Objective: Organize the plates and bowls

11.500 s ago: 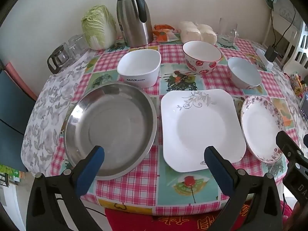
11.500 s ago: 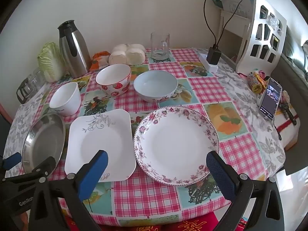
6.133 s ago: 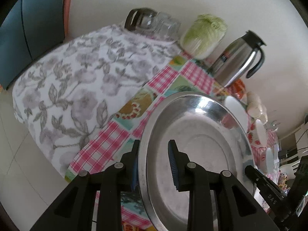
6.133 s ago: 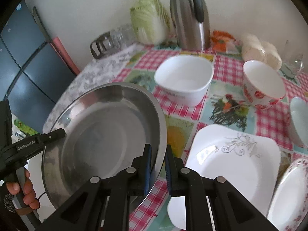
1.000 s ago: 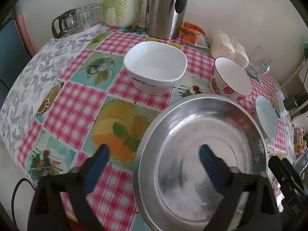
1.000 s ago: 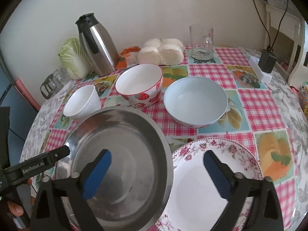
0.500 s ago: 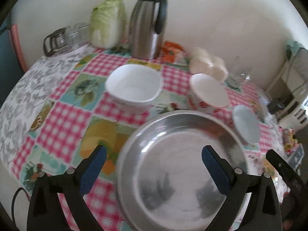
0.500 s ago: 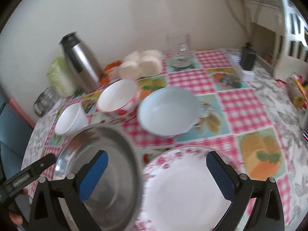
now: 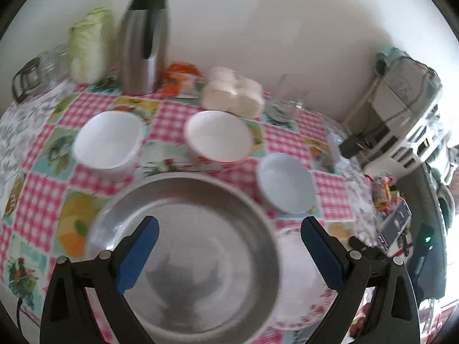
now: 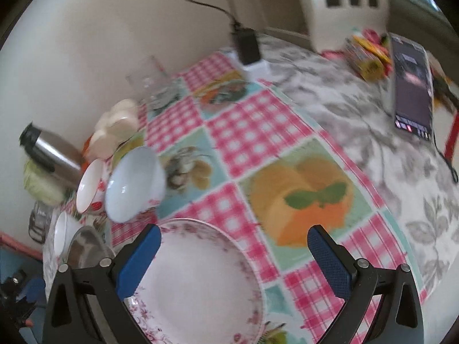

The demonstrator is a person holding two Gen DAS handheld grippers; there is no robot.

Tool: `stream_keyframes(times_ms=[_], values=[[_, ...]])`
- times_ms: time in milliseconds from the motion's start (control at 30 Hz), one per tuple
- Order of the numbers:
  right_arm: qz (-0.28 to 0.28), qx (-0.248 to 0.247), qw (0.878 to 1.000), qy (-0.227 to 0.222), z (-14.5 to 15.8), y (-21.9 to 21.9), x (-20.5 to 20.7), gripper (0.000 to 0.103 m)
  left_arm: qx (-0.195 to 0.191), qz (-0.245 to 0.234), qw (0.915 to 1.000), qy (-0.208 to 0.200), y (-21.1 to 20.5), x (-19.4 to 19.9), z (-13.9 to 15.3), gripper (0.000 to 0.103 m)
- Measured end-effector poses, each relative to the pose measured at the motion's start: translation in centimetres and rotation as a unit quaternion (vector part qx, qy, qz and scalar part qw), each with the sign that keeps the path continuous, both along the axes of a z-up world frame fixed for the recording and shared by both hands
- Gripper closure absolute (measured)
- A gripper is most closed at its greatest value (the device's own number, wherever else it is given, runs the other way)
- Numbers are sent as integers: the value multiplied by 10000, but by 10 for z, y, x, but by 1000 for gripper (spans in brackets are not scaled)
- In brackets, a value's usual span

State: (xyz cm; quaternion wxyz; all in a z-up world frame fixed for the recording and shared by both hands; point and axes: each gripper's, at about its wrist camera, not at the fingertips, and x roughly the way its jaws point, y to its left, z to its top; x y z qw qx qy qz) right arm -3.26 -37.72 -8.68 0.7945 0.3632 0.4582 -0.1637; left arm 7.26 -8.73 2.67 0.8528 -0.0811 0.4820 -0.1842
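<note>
Hovering spread: left gripper (image 9: 226, 255) over steel pan (image 9: 183, 255), right gripper (image 10: 233, 261) over floral plate (image 10: 198, 283); risking rim clash.

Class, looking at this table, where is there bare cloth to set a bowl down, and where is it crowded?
Free: cloth right of the floral plate, toward the phone. Crowded: steel pan, three bowls behind it, up to the flask.

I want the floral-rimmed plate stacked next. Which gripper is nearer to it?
Right. The right gripper hangs open directly over the floral-rimmed plate. The left gripper, also open, sits over the steel pan, with the plate off to its right.
</note>
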Motion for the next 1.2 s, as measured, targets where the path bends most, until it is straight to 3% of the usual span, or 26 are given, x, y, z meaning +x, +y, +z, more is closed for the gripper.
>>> stream_keyframes(times_ms=[200,433,500,733,1033,1200], values=[[-101,249,9993,252,-17,-10,-9,0,-28,-749,9964,391,-65,-1,-17,4],[-136,348,9985,406,-26,-17,-15,2,285,-1113,9916,587,-107,1,-38,4],[-168,370,9980,482,-30,-19,-16,16,321,-1019,9920,672,-110,6,-44,4],[251,481,9972,505,-35,-8,-6,29,317,-973,9922,714,-116,12,-53,4],[420,815,9942,555,-47,3,-2,64,279,-1084,9905,800,-115,7,-58,4],[519,888,9932,552,-48,5,-2,74,129,-1054,9899,934,-113,7,-60,4]])
